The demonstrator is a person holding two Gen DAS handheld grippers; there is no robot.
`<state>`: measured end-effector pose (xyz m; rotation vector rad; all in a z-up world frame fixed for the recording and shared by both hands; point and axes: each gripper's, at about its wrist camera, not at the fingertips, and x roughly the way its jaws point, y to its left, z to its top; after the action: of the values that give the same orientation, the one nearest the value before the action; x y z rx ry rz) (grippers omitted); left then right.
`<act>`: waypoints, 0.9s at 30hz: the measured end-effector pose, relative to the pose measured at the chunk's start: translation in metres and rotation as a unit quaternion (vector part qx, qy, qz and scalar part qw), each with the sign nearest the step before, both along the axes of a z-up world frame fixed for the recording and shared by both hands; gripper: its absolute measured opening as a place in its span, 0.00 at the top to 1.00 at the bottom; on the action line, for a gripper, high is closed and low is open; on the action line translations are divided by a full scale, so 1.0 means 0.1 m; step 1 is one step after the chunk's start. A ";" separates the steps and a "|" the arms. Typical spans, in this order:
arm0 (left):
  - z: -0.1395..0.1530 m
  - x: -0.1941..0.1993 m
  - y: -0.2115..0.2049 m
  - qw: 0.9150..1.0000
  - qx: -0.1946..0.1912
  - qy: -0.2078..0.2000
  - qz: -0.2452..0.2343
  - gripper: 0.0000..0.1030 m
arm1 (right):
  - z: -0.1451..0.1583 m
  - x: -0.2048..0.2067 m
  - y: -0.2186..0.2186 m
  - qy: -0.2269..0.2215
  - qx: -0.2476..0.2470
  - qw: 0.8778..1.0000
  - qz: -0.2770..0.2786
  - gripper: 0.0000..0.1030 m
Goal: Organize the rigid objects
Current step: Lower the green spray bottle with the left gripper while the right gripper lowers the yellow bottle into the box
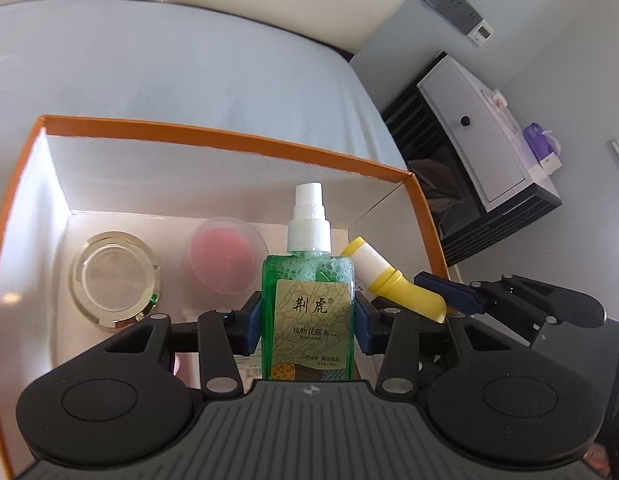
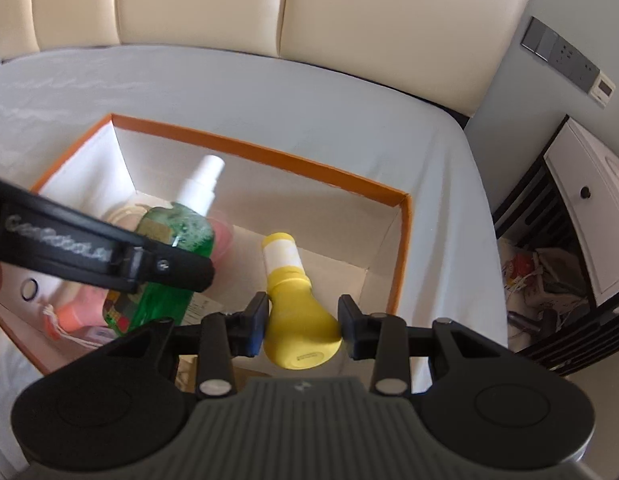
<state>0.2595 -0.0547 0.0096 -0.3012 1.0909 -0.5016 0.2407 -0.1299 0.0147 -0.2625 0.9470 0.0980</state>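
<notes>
Orange-rimmed box (image 1: pixel 229 136) sat on a pale grey bed (image 1: pixel 169 60) below a cream headboard (image 2: pixel 349 12). Left hand-held gripper (image 1: pixel 308 322) clamped the green spray bottle (image 1: pixel 308 312) at frame centre, over the box; right hand-held gripper (image 2: pixel 303 326) squeezed the yellow bottle (image 2: pixel 297 312). Only the left view showed the gold-rimmed jar (image 1: pixel 115 280), lower left.

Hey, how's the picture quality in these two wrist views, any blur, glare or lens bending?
Left wrist view: sharp, the green spray bottle label legible; bright glare on the orange box inner left wall; fisheye curves the box rim. Right wrist view: the yellow bottle is crisp, but the green bottle's white sprayer and the left gripper crossing the frame are smeared; bed edge bows strongly.
</notes>
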 end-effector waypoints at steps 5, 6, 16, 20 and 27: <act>-0.13 0.13 -0.16 1.000 -0.005 0.028 0.002 0.51 | -0.10 0.08 0.00 -0.001 -0.062 0.998 0.017 0.64; -0.16 0.15 -0.19 0.999 -0.003 0.035 0.002 0.51 | -0.12 0.09 0.02 -0.001 -0.073 0.997 0.025 0.64; -0.39 0.29 -0.35 0.996 0.033 0.081 0.006 0.51 | -0.33 0.11 0.21 0.028 -0.144 0.985 0.094 0.64; -0.44 0.32 -0.40 0.995 0.049 0.086 0.000 0.51 | -0.36 0.13 0.16 0.046 -0.129 0.986 0.093 0.64; -0.51 0.34 -0.45 0.994 0.058 0.097 -0.004 0.48 | -0.43 0.04 0.25 0.051 -0.167 0.976 0.130 0.64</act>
<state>0.2931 -0.0998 -0.0413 -0.2471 1.3050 -0.4197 0.2448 -0.1054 -0.0283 -0.6981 1.0255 0.1937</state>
